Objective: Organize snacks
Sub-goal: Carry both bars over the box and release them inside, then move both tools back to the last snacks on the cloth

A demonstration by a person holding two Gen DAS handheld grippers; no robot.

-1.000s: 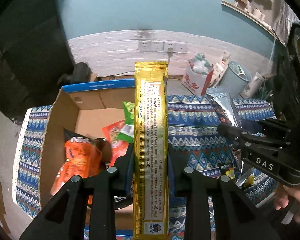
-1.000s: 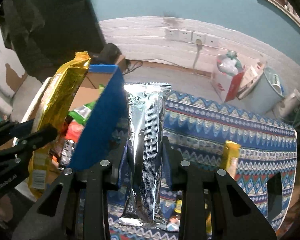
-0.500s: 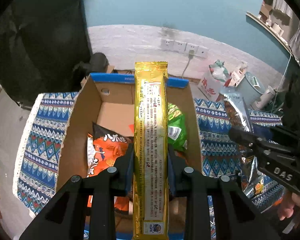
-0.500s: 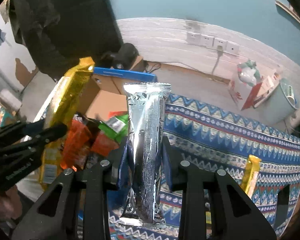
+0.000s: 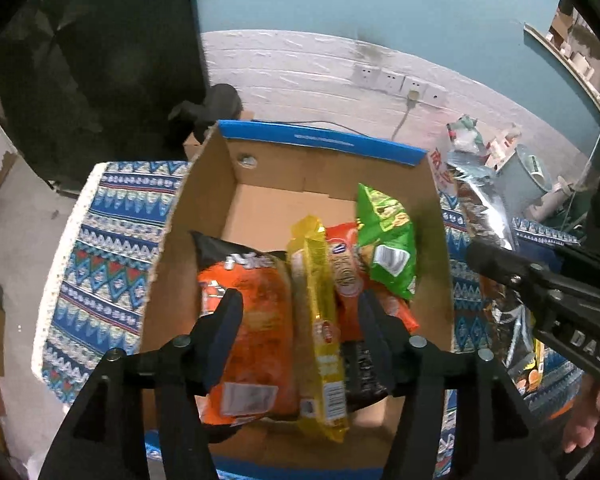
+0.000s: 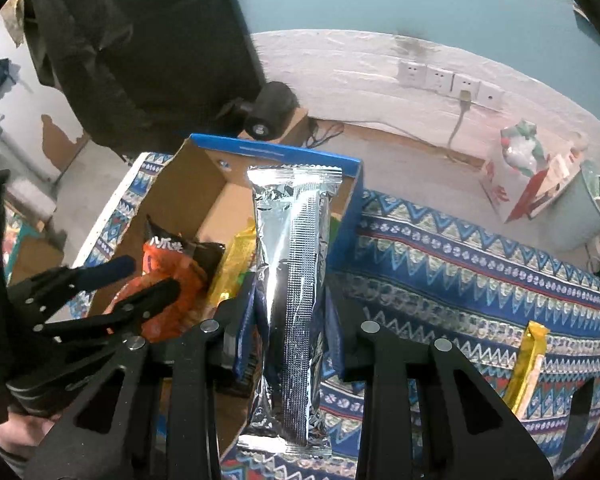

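A cardboard box (image 5: pixel 204 216) with a blue rim stands on the patterned cloth. In it lie an orange chip bag (image 5: pixel 256 320), a long yellow packet (image 5: pixel 320 320), a red packet (image 5: pixel 346 268) and a green bag (image 5: pixel 388 248). My left gripper (image 5: pixel 300 312) is open and empty just above the yellow packet. My right gripper (image 6: pixel 290 304) is shut on a long silver packet (image 6: pixel 294 280), held upright over the box's right wall (image 6: pixel 346 216). The left gripper also shows in the right wrist view (image 6: pixel 140 280).
The blue patterned cloth (image 6: pixel 480 264) covers the table. A yellow packet (image 6: pixel 528 364) lies on it at the right. Beyond the table stand a red-and-white box (image 6: pixel 520 184), a pale bin (image 6: pixel 588 208) and a black fan (image 6: pixel 268 112) by wall sockets.
My left gripper has opened and let the yellow packet drop into the box. My right gripper has carried the silver packet left, over the box's right side.
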